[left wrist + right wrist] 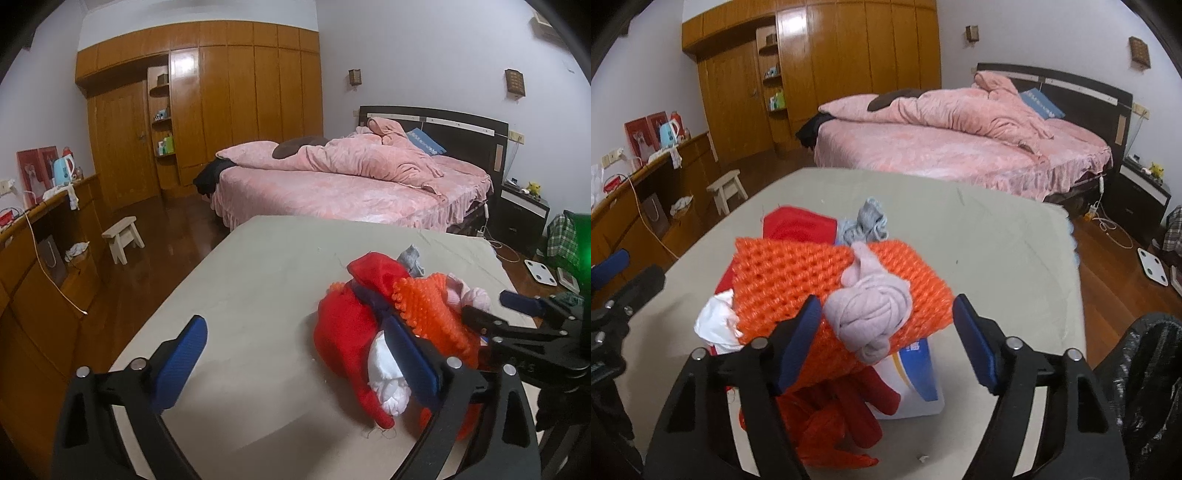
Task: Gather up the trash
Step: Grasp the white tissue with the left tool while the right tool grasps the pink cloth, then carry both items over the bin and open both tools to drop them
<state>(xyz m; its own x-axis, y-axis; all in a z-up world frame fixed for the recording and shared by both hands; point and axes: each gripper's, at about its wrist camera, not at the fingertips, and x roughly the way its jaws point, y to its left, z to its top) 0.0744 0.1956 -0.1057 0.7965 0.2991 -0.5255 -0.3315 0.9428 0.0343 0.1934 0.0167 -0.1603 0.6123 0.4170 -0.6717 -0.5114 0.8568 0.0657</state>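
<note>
A heap of trash lies on the beige-covered table [258, 280]: an orange mesh net [798, 280], red cloth [343, 332], a white crumpled wad [384, 376], a knotted pinkish-grey rag [871, 317], a grey scrap [871, 218] and a white-and-blue packet [916, 373]. My left gripper [295, 354] is open at the heap's left side, its right finger lying against the red cloth and the white wad. My right gripper [886, 332] is open over the heap's near side. The knotted rag sits between its fingers, the left one touches the mesh, and the right one stands clear.
A black trash bag [1145, 376] hangs at the table's right. Beyond the table stand a pink bed [351, 184], a wooden wardrobe [221, 110], a small stool [123, 236], a long desk [40, 236] on the left and a nightstand [524, 210].
</note>
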